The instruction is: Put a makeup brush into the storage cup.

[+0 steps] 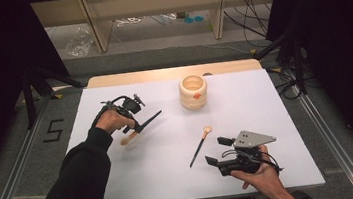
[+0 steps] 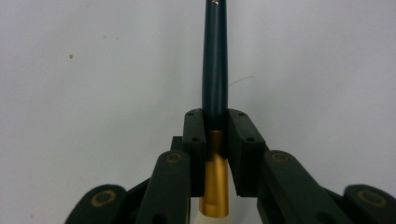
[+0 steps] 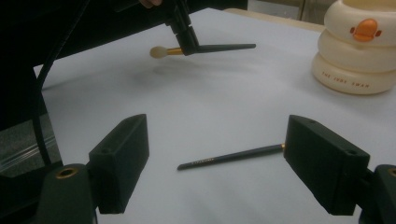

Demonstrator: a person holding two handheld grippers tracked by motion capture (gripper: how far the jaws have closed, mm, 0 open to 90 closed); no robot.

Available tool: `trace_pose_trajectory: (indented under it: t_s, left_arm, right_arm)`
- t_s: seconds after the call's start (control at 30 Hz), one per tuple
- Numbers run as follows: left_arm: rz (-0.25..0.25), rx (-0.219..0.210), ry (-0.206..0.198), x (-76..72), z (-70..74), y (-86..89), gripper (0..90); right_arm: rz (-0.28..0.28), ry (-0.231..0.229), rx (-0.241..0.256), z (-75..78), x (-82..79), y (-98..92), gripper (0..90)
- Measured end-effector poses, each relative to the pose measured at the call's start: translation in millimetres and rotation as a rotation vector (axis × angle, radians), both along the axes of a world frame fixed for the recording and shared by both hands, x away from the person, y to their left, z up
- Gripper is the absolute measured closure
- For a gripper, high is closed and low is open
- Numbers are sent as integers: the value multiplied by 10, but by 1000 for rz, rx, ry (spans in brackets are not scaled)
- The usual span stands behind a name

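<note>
two brushes (image 1: 140,128) (image 1: 199,147), one in the clamped left gripper (image 1: 137,126); right gripper (image 1: 215,151) jaws wide; one holder (image 1: 193,92).

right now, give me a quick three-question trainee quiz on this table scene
1. True or false: the left tool is shut on a makeup brush.
2. Where does the second brush lie? A) inside the cream holder B) flat on the table, ahead of the right tool C) on the floor
3. Fill in: the jaws of the right tool stand ____.

Key: 1 true. 2 B. 3 open; the cream holder stands upright at the far side of the table.
</note>
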State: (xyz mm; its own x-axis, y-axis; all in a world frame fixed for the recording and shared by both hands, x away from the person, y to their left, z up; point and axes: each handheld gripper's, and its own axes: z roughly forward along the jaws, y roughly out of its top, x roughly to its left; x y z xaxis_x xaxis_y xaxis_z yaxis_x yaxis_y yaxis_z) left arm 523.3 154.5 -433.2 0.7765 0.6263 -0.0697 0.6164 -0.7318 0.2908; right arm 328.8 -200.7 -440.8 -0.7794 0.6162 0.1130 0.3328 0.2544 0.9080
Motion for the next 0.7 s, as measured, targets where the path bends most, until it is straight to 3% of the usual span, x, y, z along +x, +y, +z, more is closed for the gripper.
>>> trace_pose_trajectory:
  t_s: [0.23,0.33,0.5,0.6,0.7]
  left_arm:
    - [-54,-58,5,-183,147,-24,782]
    - [-73,-105,5,-278,218,-61,782]
    - [-115,-123,7,-421,252,-130,782]
    - [-163,-130,29,-501,256,-170,782]
    - [-188,-145,48,-576,245,-224,782]
  right_arm:
    - [5,-58,-32,51,6,7,232]
    - [19,-81,-30,58,4,40,222]
    - [55,-145,-49,117,-10,111,206]
    - [75,-172,-41,156,-4,173,193]
    - [110,-209,-64,201,1,244,192]
